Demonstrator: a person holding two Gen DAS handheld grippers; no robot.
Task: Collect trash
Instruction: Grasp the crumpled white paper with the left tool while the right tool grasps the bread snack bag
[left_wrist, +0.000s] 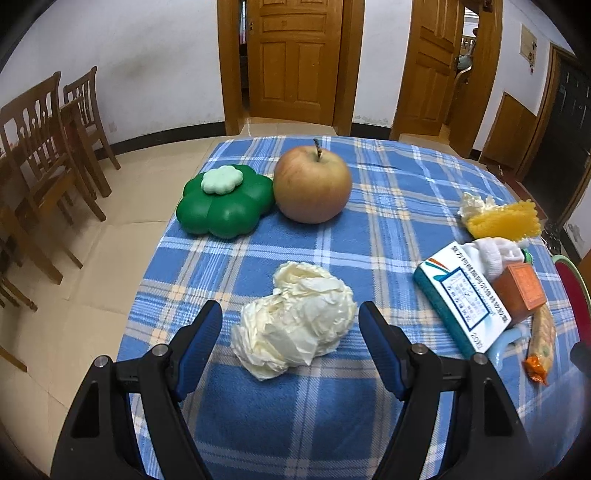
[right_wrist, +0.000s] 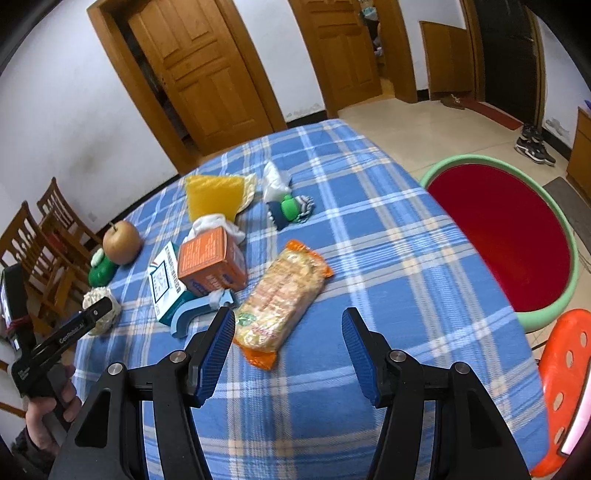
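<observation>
- the left gripper (left_wrist: 290, 332) hovers low over a table draped in a blue plaid cloth (left_wrist: 388, 192), its blue-padded jaws spread wide on either side of a crumpled wad of cream tissue (left_wrist: 295, 319); neither pad touches the paper.
- beyond the wad, an apple (left_wrist: 312, 184) stands stem up, touching a green flower-shaped container (left_wrist: 225, 206) on its left.
- the right gripper (right_wrist: 288, 332) is likewise parted and holds nothing, poised above the near end of a packet of crackers in an orange-edged wrapper (right_wrist: 282, 291).
- left of the packet sit an orange box (right_wrist: 210, 260) and a white-and-teal medicine box (right_wrist: 164, 284), close together, with a yellow sponge (right_wrist: 214, 197) farther back.
- off the table's right edge, a red basin with a green rim (right_wrist: 509, 236) rests near an orange plastic stool (right_wrist: 565, 387).
</observation>
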